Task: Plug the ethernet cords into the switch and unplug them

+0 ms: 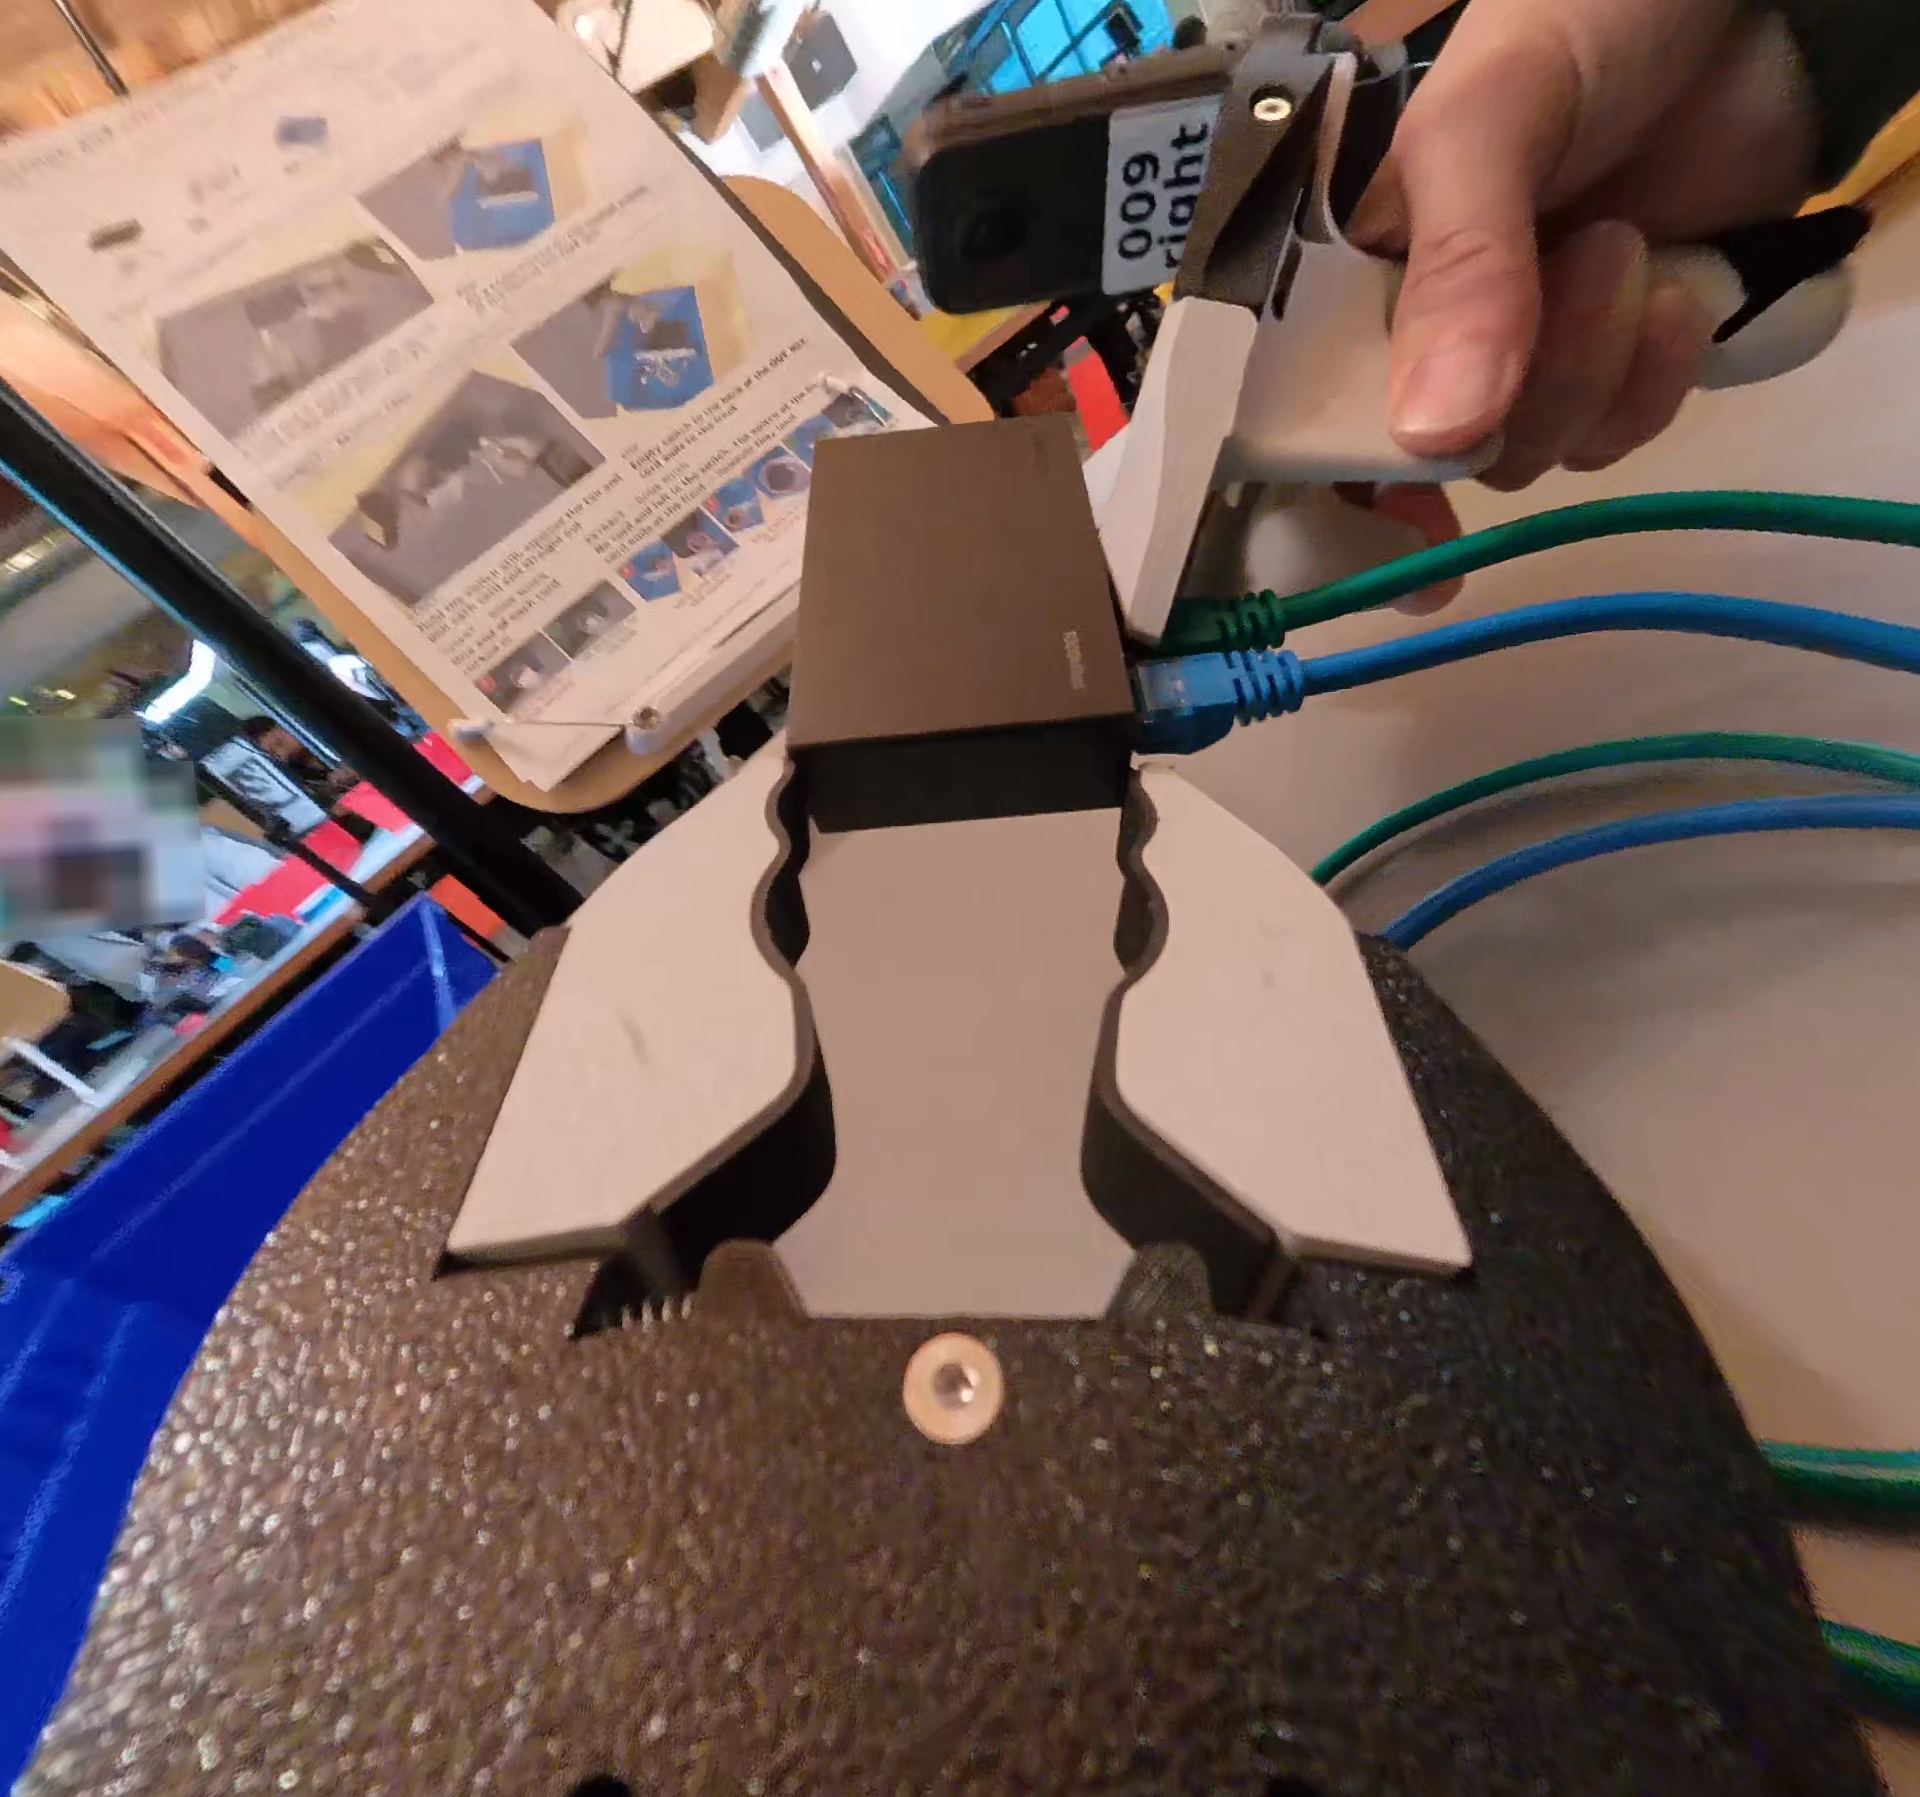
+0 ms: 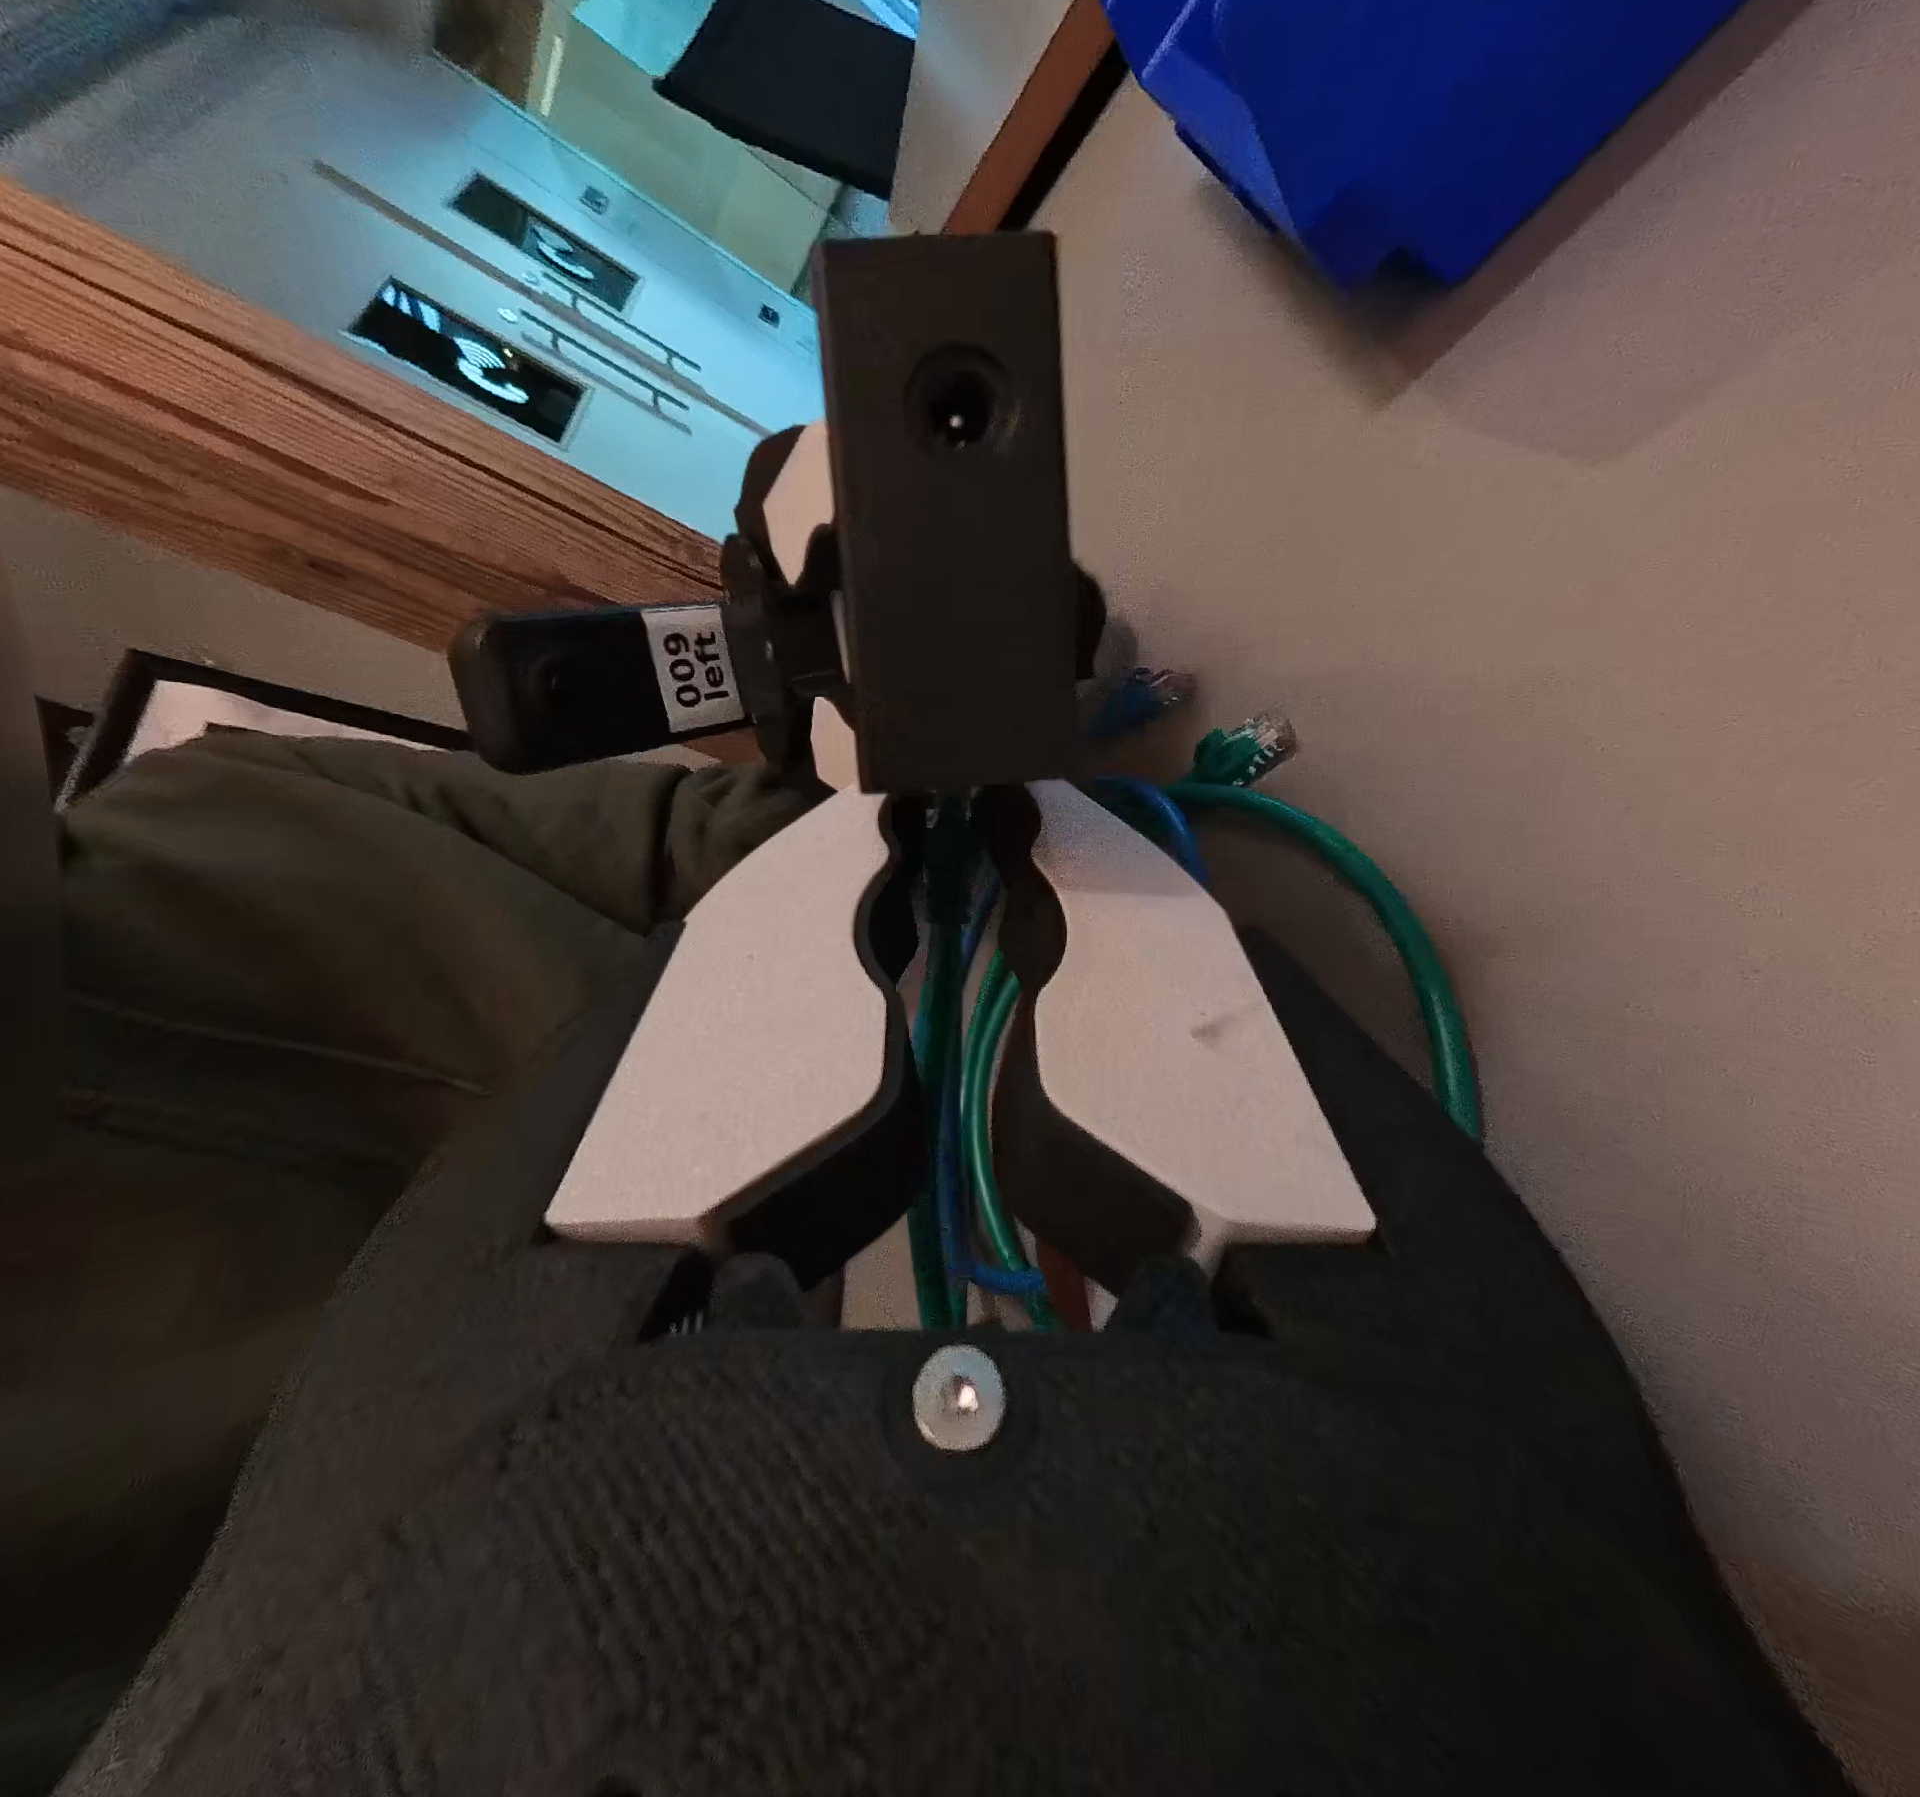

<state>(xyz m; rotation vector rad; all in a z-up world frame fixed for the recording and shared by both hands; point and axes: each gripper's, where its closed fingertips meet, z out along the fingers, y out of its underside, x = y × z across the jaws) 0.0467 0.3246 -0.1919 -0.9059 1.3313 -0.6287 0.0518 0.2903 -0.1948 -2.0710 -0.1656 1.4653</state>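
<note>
The right gripper [image 2: 961, 817] closes on a green cord [image 2: 943, 978] just below the black switch [image 2: 951, 511], its tips close together around the plug end. A blue cord [image 2: 954, 1165] runs beside it between the fingers. Behind the switch sits the left gripper [image 2: 805, 542]. Two loose plugs, blue [image 2: 1138, 693] and green [image 2: 1247, 745], lie on the table [image 2: 1507, 708] near a blue bin [image 2: 1455, 54].

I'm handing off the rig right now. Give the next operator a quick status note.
Left gripper: shut on the black switch, holding it up off the table.
Right gripper: closed around the green cord's plug at the switch.
Done: the green cord and the blue cord both sit in the switch.
Loose: their other ends, green and blue, lie on the table.
Left: unplug the cords.
</note>
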